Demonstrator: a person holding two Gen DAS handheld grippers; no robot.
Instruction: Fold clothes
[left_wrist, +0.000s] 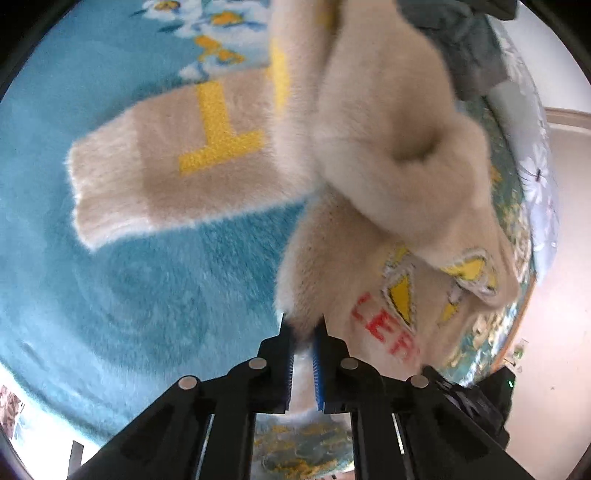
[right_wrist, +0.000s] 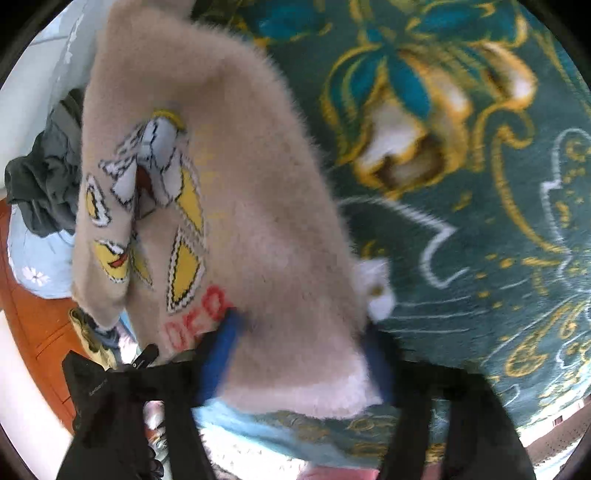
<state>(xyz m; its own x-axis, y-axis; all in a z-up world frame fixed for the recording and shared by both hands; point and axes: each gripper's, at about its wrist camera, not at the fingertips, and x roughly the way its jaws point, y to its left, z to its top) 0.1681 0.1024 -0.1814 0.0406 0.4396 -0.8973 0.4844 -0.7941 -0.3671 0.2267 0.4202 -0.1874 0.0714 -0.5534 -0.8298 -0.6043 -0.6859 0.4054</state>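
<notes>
Presently, on the left wrist view, your left gripper (left_wrist: 303, 328) is nearly closed, its blue pads pinching a fold at the edge of the cream fuzzy sweater (left_wrist: 369, 158). One sleeve (left_wrist: 166, 162), bearing a yellow letter, lies flat on the turquoise blanket (left_wrist: 110, 295); the body hangs bunched above it. On the right wrist view, your right gripper (right_wrist: 301, 354) stands wider, its blurred blue pads clamped on either side of the sweater's (right_wrist: 240, 184) hem over the green floral blanket (right_wrist: 480, 221). Dark clothing (right_wrist: 40, 181) lies heaped at far left.
</notes>
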